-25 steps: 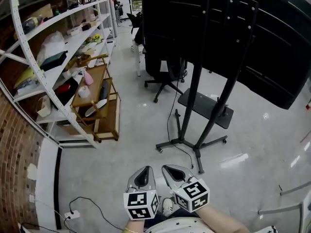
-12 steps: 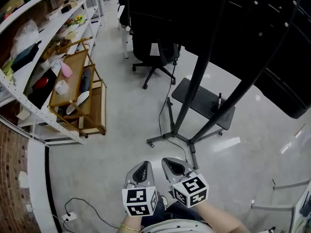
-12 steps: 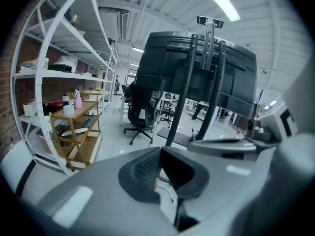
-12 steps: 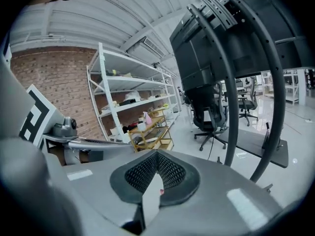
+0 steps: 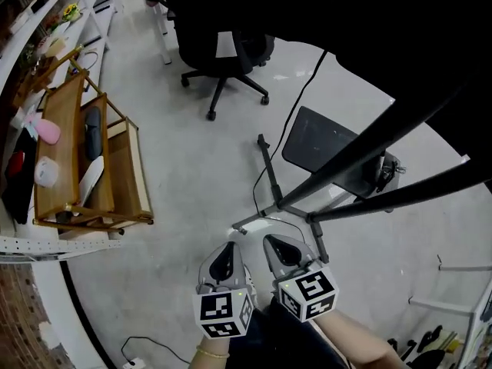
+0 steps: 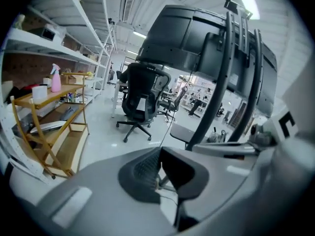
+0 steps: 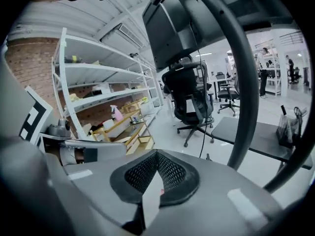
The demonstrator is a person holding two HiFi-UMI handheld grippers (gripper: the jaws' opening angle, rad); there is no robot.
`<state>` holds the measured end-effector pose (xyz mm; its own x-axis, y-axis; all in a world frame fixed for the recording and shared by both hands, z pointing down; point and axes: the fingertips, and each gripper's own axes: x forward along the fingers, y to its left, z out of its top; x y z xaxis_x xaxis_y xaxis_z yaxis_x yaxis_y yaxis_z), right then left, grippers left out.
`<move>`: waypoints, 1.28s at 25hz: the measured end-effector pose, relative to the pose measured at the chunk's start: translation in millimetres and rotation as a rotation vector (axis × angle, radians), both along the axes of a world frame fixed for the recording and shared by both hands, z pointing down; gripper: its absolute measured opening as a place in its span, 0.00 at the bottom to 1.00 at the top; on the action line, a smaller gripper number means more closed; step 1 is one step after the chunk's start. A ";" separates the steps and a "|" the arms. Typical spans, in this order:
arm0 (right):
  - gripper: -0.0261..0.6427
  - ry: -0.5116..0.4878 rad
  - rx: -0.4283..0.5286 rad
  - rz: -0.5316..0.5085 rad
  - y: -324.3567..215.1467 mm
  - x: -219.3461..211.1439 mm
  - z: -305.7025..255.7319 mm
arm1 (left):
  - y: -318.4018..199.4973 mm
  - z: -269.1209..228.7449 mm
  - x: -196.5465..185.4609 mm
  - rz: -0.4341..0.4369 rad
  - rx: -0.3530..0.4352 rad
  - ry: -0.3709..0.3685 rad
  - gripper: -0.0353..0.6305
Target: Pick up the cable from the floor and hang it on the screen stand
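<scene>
Both tongs are pressed together and empty: the left tongs (image 5: 224,258) and right tongs (image 5: 278,250) sit side by side low over the floor (image 5: 184,206). The thin black cable (image 7: 202,132) hangs from the screen and trails onto the floor by the screen stand (image 5: 361,156), whose 2 slanted poles and base legs lie just ahead. An office chair (image 5: 223,60) stands beyond, and a wooden rack (image 5: 84,167) to the left.

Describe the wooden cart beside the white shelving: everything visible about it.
The wooden cart is a light-brown open frame with several tray levels. It stands upright on the pale floor beside the white shelving. Its top tray carries a pink bottle and a white roll. The tray below holds a dark flat item and a slim white item.
</scene>
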<state>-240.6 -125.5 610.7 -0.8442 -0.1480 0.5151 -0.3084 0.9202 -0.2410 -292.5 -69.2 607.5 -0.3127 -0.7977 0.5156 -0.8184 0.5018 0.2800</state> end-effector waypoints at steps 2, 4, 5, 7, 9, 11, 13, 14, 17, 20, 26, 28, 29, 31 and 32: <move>0.04 0.023 0.019 0.023 -21.6 -21.8 34.2 | -22.7 32.8 -16.3 0.035 -0.008 -0.006 0.06; 0.04 0.056 0.025 0.033 -41.0 -38.4 75.7 | -40.8 69.5 -27.6 0.064 -0.026 -0.021 0.06; 0.04 0.072 0.028 0.035 -49.8 -44.4 97.0 | -47.4 88.9 -32.9 0.068 -0.037 -0.023 0.06; 0.04 0.093 0.040 0.047 -68.8 -53.9 137.6 | -58.8 127.7 -44.4 0.062 -0.055 -0.018 0.06; 0.04 0.104 0.040 0.081 -88.8 -62.2 176.2 | -70.1 163.1 -57.1 0.061 -0.066 -0.013 0.06; 0.04 0.115 0.027 0.118 -105.2 -70.2 213.3 | -78.4 193.4 -66.9 0.071 -0.072 -0.013 0.06; 0.10 0.128 0.025 0.125 -116.3 -78.3 248.6 | -84.9 219.5 -70.2 0.090 -0.071 -0.007 0.06; 0.14 0.137 0.031 0.121 -121.4 -82.9 265.6 | -88.4 231.4 -70.7 0.102 -0.070 -0.004 0.06; 0.19 0.181 0.064 0.132 -140.4 -96.6 313.5 | -96.7 264.9 -75.2 0.111 -0.080 -0.002 0.06; 0.24 0.240 0.100 0.125 -154.1 -108.6 354.8 | -100.9 293.1 -82.5 0.079 -0.082 0.023 0.06; 0.13 0.307 0.157 0.130 -170.1 -121.5 396.6 | -105.5 318.1 -90.0 0.060 -0.089 0.049 0.06; 0.06 0.292 0.137 0.147 -171.4 -119.9 394.9 | -106.8 318.4 -90.3 0.065 -0.099 0.042 0.06; 0.06 0.279 0.119 0.153 -169.5 -118.2 392.5 | -107.0 317.5 -90.1 0.070 -0.104 0.034 0.06; 0.06 0.250 0.104 0.142 -161.2 -113.4 383.2 | -108.2 311.6 -87.6 0.082 -0.108 0.020 0.06; 0.06 0.235 0.109 0.128 -155.6 -110.5 375.6 | -110.0 304.8 -84.9 0.091 -0.101 0.018 0.06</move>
